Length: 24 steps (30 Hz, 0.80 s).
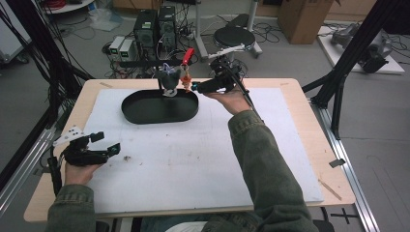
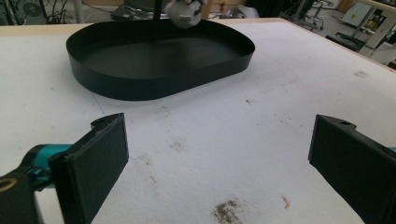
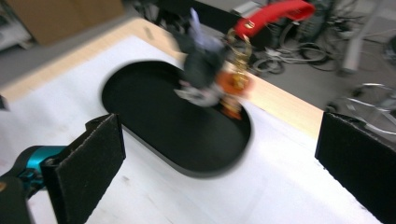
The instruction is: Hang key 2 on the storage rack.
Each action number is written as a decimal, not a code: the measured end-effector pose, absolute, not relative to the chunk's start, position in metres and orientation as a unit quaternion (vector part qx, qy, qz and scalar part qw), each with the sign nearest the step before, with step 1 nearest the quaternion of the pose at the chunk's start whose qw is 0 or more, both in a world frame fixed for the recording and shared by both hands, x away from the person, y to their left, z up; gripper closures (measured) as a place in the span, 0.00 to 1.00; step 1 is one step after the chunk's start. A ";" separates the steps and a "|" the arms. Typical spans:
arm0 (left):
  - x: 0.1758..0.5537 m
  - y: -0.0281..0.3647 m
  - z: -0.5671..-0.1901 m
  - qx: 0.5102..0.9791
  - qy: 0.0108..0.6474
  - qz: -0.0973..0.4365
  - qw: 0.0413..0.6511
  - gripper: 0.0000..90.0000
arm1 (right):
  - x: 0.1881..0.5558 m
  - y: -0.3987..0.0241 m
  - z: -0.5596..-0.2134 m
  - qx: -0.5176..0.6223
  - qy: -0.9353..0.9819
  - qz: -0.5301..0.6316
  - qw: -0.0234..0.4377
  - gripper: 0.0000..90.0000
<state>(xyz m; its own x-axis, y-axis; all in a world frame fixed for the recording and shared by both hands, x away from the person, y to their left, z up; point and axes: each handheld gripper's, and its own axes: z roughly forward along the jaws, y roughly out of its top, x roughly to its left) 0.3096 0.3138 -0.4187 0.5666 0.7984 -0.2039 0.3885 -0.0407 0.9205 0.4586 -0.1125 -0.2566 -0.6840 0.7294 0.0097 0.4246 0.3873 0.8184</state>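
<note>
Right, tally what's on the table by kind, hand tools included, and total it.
Black oval tray: 1
Stand with hanging trinkets: 1
White mat: 1
Hand tools, left tool and right tool, both open with nothing between the jaws: 2
Total: 5

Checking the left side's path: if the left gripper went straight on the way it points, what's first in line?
Likely the near wall of the black oval tray. The left gripper, jaws open and empty, points across bare white mat toward it. It may pass above the low rim; height is unclear.

Black oval tray (image 2: 159,84) on white mat (image 2: 261,121), left gripper (image 2: 219,161) fingers (image 2: 100,158) spread wide, empty.
</note>
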 end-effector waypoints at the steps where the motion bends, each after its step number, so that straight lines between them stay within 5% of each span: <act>1: 0.309 0.314 -0.419 0.697 0.425 0.188 0.545 0.06 | 0.456 -0.115 -0.256 0.353 0.816 0.419 0.184 0.01; 24: 0.308 0.313 -0.418 0.698 0.427 0.188 0.543 0.06 | 0.429 -0.162 -0.277 0.349 0.811 0.434 0.179 0.01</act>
<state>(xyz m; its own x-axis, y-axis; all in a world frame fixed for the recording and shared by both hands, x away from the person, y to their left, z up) 0.3080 0.3133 -0.4180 0.5642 0.8009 -0.2006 0.3916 -0.0457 0.9190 0.4290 -0.1621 -0.2768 -0.6922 0.7216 0.0131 0.4109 0.3791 0.8291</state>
